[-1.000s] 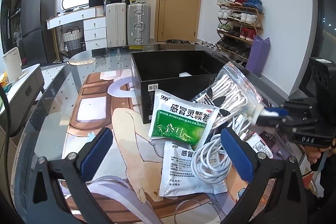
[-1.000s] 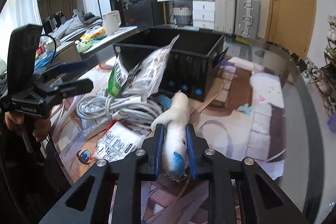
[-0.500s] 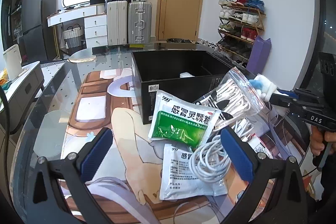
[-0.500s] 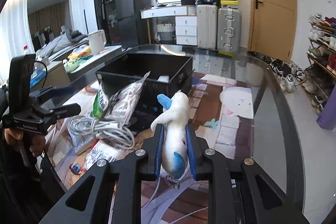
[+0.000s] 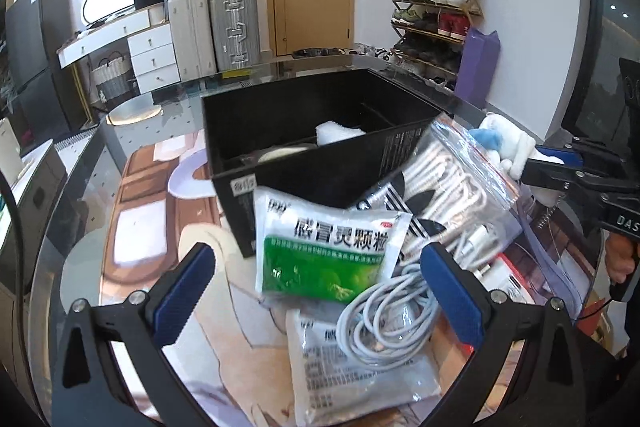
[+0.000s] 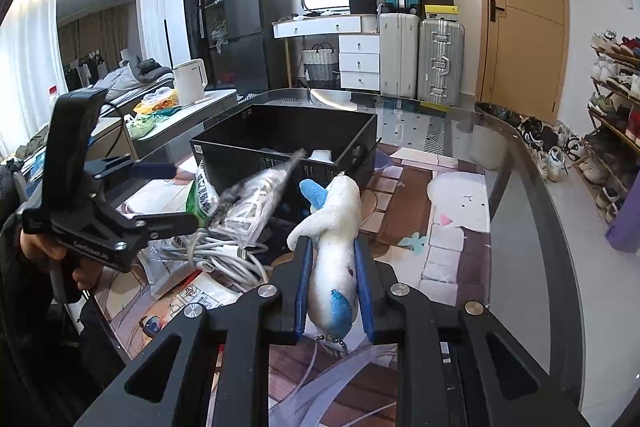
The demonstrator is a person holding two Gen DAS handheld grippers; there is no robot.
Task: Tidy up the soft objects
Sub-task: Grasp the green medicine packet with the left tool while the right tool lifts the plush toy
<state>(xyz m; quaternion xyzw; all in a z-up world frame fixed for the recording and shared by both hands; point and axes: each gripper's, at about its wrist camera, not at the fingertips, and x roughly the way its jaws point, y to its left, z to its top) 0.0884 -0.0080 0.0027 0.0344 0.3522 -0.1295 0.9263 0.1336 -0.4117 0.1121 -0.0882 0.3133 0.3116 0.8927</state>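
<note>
Near the black box (image 6: 280, 131), right claw (image 6: 331, 259) clamped on plush toy (image 6: 336, 227), left claw (image 5: 316, 291) wide.

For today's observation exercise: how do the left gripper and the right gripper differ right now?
The left gripper stands wide open and empty; the right gripper is shut on the white-and-blue plush toy. The left hovers over the medicine sachet; the right is beside the black box. Both have blue pads.

Black gripper frames (image 6: 332, 307), blue pads (image 5: 184, 291), silver screws

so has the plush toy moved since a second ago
Yes. The plush toy, clamped in the right tongs, has risen off the table, now level with the black box front.
</note>
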